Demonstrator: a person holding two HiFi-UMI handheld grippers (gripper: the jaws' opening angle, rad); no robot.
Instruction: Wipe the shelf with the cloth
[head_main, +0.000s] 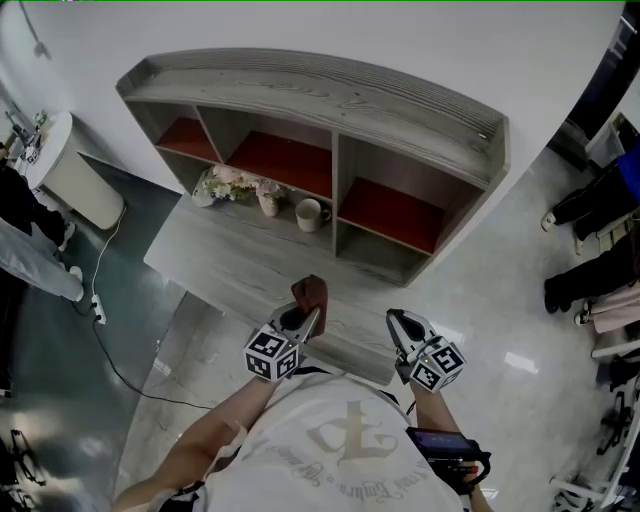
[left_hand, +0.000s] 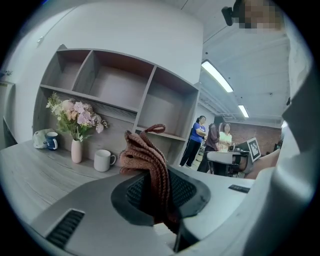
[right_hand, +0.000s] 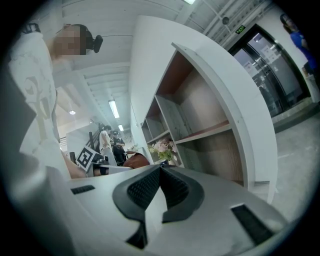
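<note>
- Count: you are working with two grippers, one cloth (left_hand: 147, 155), one shelf (head_main: 330, 100), one white mug (head_main: 310, 213) and one vase of flowers (left_hand: 76, 150).
- Pose: you are holding both grippers level and side by side over the near edge of the grey wooden ledge (head_main: 220, 255). Both are pointing to 12 o'clock, toward the shelf. The right gripper (head_main: 398, 322) is sitting at 3 o'clock of the left gripper (head_main: 308, 322), and the two are apart.
- Left fingers: they are clamping narrowly on the brown knitted cloth. It is bunching up and sticking out past the tips at 12 o'clock.
- Right fingers: they are pressing together pad to pad, with nothing between them.
- Cloth position: it is hanging above the ledge, well short of the shelf compartments.
- The mug and vase are standing on the ledge at 12 o'clock of the cloth, against the foot of the shelf, with the vase at 9 o'clock of the mug.
</note>
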